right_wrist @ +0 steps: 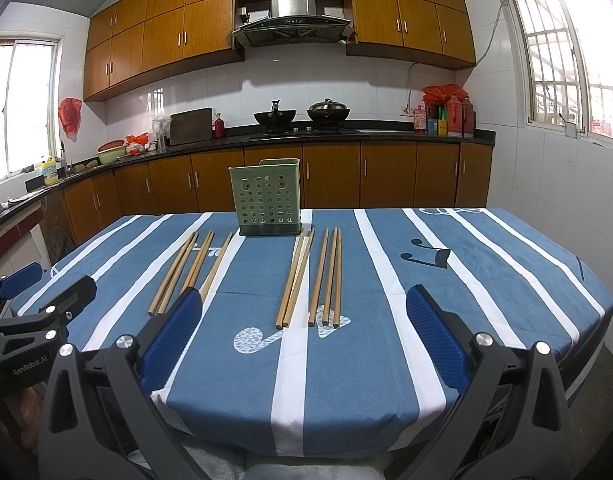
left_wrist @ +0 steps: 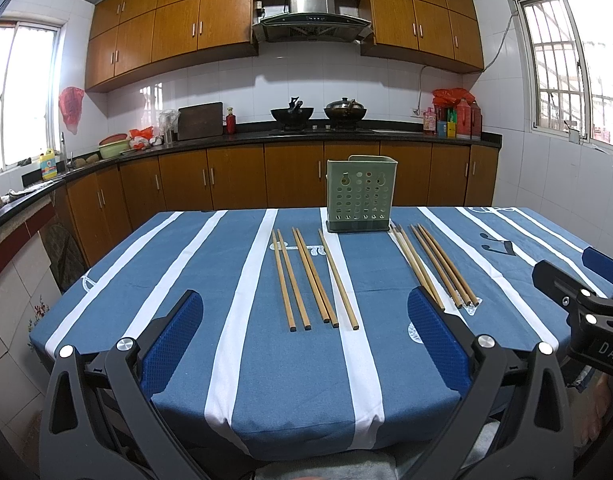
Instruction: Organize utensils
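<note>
Two groups of several wooden chopsticks lie lengthwise on the blue-and-white striped tablecloth (left_wrist: 178, 280). In the left wrist view the left group (left_wrist: 310, 280) is ahead of my left gripper (left_wrist: 306, 308), which hangs open and empty over the table's near edge. The right group (left_wrist: 438, 264) runs past its right fingertip. A perforated green utensil holder (left_wrist: 358, 196) stands upright behind the chopsticks. In the right wrist view my right gripper (right_wrist: 304, 300) is open and empty, with the right group (right_wrist: 310, 280) ahead of it, the left group (right_wrist: 190, 272) at its left finger, and the holder (right_wrist: 268, 200) beyond.
Each gripper shows at the edge of the other's view: the right gripper (left_wrist: 582, 272) and the left gripper (right_wrist: 46, 286). A kitchen counter with two woks (left_wrist: 318, 114), bottles and a cutting board runs behind the table. Bare cloth (right_wrist: 486, 280) lies to the right.
</note>
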`<state>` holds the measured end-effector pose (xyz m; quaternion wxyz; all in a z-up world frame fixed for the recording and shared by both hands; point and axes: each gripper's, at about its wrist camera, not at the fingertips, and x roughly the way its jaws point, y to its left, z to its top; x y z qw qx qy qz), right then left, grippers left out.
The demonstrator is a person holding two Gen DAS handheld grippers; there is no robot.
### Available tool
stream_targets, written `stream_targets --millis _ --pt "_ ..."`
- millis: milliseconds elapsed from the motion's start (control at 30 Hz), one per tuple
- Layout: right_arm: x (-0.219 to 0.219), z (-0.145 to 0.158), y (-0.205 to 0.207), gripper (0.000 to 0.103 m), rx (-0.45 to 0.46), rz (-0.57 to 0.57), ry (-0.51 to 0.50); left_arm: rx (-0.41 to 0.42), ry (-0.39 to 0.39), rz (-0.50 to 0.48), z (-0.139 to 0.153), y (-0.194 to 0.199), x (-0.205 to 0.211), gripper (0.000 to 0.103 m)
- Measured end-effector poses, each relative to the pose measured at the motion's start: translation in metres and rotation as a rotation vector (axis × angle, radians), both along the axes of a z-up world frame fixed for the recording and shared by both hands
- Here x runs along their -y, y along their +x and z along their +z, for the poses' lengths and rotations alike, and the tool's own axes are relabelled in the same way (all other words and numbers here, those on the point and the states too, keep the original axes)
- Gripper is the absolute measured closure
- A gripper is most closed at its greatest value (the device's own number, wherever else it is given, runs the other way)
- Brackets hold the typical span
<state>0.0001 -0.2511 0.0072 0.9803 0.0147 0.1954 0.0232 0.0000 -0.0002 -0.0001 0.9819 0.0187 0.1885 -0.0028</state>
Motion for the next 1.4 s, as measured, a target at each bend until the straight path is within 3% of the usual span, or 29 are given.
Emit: stream_targets --millis 1033,1200,1400 --pt "-0.001 -0.005 0.009 0.004 -0.027 0.0 0.004 -0.026 0.002 0.009 -0.005 0.005 -0.001 0.002" --pt "0.006 -0.004 0.023 0.004 -0.055 -0.011 0.013 -0.046 0.009 0.033 -0.005 0.012 -0.01 0.002" --pt "0.022 -0.006 0.067 0.004 -0.152 -0.072 0.034 -0.11 0.017 0.08 -0.005 0.039 -0.027 0.002"
